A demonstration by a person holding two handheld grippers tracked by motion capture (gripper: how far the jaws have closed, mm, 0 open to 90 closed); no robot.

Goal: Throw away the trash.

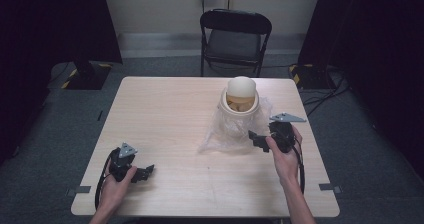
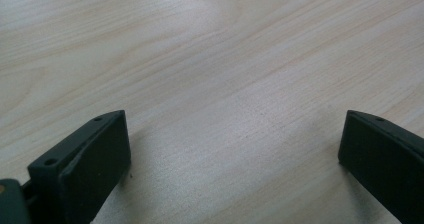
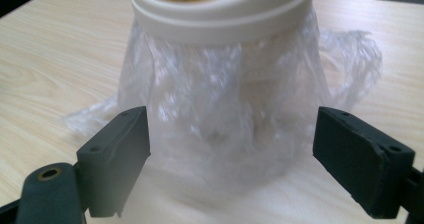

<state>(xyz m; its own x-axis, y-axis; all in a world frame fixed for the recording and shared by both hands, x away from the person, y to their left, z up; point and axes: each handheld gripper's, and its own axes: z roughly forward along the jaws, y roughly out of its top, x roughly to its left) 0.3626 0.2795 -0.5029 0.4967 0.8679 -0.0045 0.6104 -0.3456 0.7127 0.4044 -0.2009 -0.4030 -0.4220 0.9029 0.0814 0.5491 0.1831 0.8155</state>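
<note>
So, quick rundown of where I'm at:

Bin: small cream bin [image 1: 240, 105] stands upright toward the far right part of the table [image 1: 165, 119], mouth up, something yellowish inside that I can't make out.
Bag: clear plastic bag [image 1: 225, 134] is draped down around the bin's body and spills onto the wood toward the near edge.
Axis: bin's long axis is vertical, and the bag hangs along it under the rim [image 3: 225, 19].
My right claw: right gripper [image 1: 260, 139] is spread wide, nothing between the jaws yet. It sits just on the near side of the bag and points straight at it; in the right gripper view the crinkly plastic [image 3: 225, 119] fills the gap ahead.
My left claw: left gripper [image 1: 145, 173] is spread too, empty, resting near the near left corner, well apart from the bin, looking at bare wood [image 2: 225, 74].
Nearer hand: the right one by far, so I reckon it goes forward for the bag.
</note>
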